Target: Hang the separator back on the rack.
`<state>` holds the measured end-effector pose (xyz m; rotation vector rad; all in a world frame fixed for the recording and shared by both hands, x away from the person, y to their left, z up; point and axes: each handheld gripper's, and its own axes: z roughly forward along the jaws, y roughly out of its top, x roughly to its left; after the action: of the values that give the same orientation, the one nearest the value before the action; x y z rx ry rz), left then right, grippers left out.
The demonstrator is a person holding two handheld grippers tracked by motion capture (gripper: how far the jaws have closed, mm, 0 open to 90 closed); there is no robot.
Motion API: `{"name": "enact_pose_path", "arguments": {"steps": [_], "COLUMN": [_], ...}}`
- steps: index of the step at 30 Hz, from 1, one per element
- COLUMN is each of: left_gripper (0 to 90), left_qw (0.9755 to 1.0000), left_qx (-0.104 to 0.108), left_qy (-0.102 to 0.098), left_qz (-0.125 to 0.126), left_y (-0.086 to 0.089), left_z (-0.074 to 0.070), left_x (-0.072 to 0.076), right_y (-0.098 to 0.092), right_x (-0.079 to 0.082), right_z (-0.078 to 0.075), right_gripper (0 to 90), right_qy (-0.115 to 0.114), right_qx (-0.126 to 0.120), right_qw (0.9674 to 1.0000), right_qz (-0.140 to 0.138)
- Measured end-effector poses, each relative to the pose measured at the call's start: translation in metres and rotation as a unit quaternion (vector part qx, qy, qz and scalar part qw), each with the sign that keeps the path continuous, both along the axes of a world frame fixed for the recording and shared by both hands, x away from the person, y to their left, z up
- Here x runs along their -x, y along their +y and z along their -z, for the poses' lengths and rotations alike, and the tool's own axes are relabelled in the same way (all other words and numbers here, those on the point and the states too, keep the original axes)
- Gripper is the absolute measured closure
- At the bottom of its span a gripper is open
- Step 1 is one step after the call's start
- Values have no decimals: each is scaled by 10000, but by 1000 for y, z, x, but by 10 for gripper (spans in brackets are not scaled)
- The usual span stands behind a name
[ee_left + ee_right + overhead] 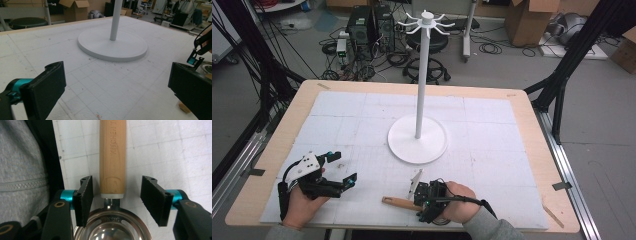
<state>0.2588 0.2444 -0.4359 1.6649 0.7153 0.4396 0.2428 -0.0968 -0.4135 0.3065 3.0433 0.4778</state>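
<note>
A utensil with a wooden handle (398,202) and a round metal bowl (111,228) lies near the table's front edge, handle (112,157) pointing left in the high view. My right gripper (421,196) straddles the handle just beyond the bowl. In the right gripper view the right gripper (116,187) has a pad on each side of the handle, with a narrow gap at the left pad and a wider one at the right. My left gripper (343,167) rests at the front left, jaws wide apart with nothing between them; the left gripper (117,85) faces the stand.
A white stand with a round base (417,142), a tall pole and hooked arms on top (428,22) rises mid-table; its base (112,47) lies ahead of the left gripper. White foam board (492,125) covers the wooden table. Computers, cables and cardboard boxes lie on the floor beyond.
</note>
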Motion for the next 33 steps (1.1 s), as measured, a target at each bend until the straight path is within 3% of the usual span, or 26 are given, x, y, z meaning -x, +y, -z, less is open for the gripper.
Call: {"name": "enact_pose_path", "arguments": {"steps": [14,33], "left_gripper": [18,18], "left_qw": [10000,10000], "left_qx": [14,20], "left_qy": [10,11], "left_qz": [5,14], "left_y": [0,0], "left_z": [0,0], "left_x": [0,0], "right_y": [-1,-5], "right_x": [1,1], "right_z": [-2,-2], "right_gripper": [518,628], "right_qy": [104,93], "right_qx": [164,138], "right_qw": [9998,9998], "right_qz": [89,86]}}
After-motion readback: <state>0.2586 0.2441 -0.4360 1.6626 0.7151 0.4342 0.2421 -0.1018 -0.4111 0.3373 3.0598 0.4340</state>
